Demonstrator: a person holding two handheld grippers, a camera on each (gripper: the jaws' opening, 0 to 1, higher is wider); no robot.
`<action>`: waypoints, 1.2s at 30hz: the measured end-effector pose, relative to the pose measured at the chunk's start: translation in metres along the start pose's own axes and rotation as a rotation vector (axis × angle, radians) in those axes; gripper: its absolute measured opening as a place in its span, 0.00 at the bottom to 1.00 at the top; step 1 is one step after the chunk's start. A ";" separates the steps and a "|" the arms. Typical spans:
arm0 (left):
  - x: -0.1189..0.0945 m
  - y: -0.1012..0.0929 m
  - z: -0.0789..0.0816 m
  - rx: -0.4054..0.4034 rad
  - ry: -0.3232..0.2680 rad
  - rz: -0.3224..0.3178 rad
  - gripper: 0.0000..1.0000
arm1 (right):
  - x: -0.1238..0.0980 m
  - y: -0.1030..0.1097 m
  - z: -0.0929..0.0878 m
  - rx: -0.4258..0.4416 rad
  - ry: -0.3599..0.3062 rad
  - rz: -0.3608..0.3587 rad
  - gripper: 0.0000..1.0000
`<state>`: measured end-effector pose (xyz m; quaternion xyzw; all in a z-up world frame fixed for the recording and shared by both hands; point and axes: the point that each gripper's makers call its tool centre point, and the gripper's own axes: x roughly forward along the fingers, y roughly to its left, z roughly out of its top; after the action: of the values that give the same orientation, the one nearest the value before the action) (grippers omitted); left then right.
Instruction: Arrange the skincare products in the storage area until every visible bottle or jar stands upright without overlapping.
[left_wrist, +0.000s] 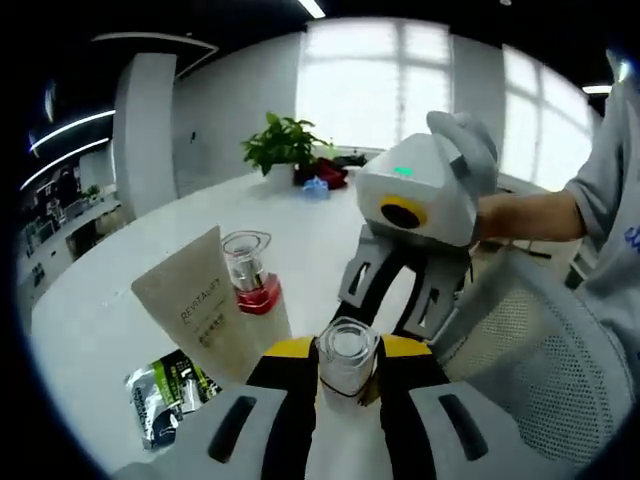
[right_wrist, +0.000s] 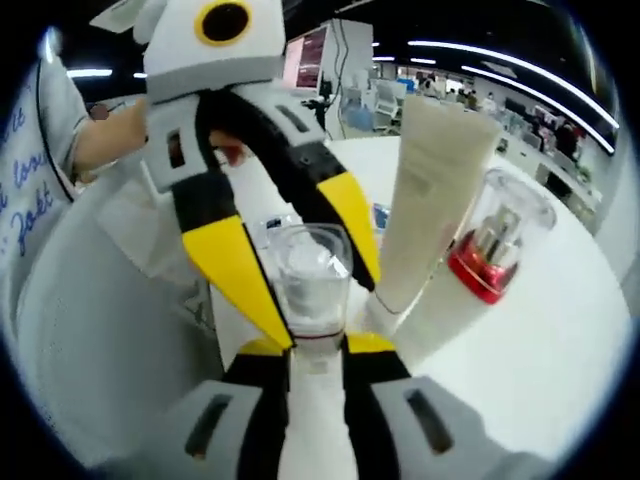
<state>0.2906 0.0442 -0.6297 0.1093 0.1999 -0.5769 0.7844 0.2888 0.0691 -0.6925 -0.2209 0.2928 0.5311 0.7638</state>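
Yellow-tipped left gripper (left_wrist: 347, 362) fingers pinch the clear-capped bottle (left_wrist: 347, 358) at lower centre; right gripper (right_wrist: 315, 352) fingers clamp its white body below.

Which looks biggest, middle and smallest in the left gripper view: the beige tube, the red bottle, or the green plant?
1. The beige tube looks biggest.
2. and 3. The red bottle and the green plant look about alike; the plant stands much farther off, so I won't rank them.
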 end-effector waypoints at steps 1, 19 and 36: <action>0.001 0.000 -0.002 0.004 0.007 0.001 0.19 | 0.001 0.000 -0.001 -0.004 0.002 0.003 0.19; 0.005 0.003 -0.019 0.073 0.083 -0.017 0.25 | 0.012 -0.005 -0.010 -0.031 -0.016 0.031 0.19; 0.012 0.014 -0.066 0.096 0.280 -0.001 0.20 | 0.012 -0.006 -0.009 -0.045 -0.052 0.083 0.20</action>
<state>0.2944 0.0643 -0.6950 0.2257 0.2796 -0.5655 0.7424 0.2954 0.0701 -0.7070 -0.2121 0.2698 0.5742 0.7433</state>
